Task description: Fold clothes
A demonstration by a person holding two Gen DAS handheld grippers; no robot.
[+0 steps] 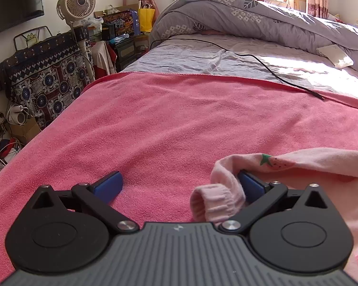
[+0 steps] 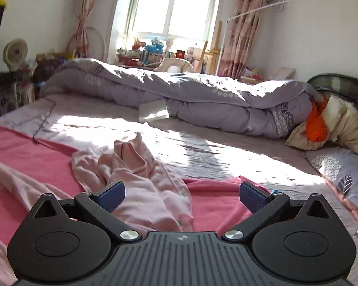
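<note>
— Looking along your left claw [image 1: 180,187], how do the jaws stand?

— Spread wide, gripping nothing. A ribbed cuff [image 1: 211,203] of the pale pink garment [image 1: 298,166] lies between your blue pads, resting against the right-hand pad [image 1: 251,188]; the other pad is clear of it, over the pink towel [image 1: 155,124].

— And your right claw [image 2: 182,196]?

— Also wide apart and empty. Your jaws sit above a crumpled part of the same pink garment [image 2: 140,181], not pressing it; the left-hand pad [image 2: 112,196] is in front of the cloth.

— Where does the garment lie?

— Rumpled on the towel spread over the bed [image 2: 226,152]. Farther off you see a black cable [image 1: 262,64] across the sheet, then the rolled grey quilt [image 2: 202,95] and the window [image 2: 171,7].
</note>
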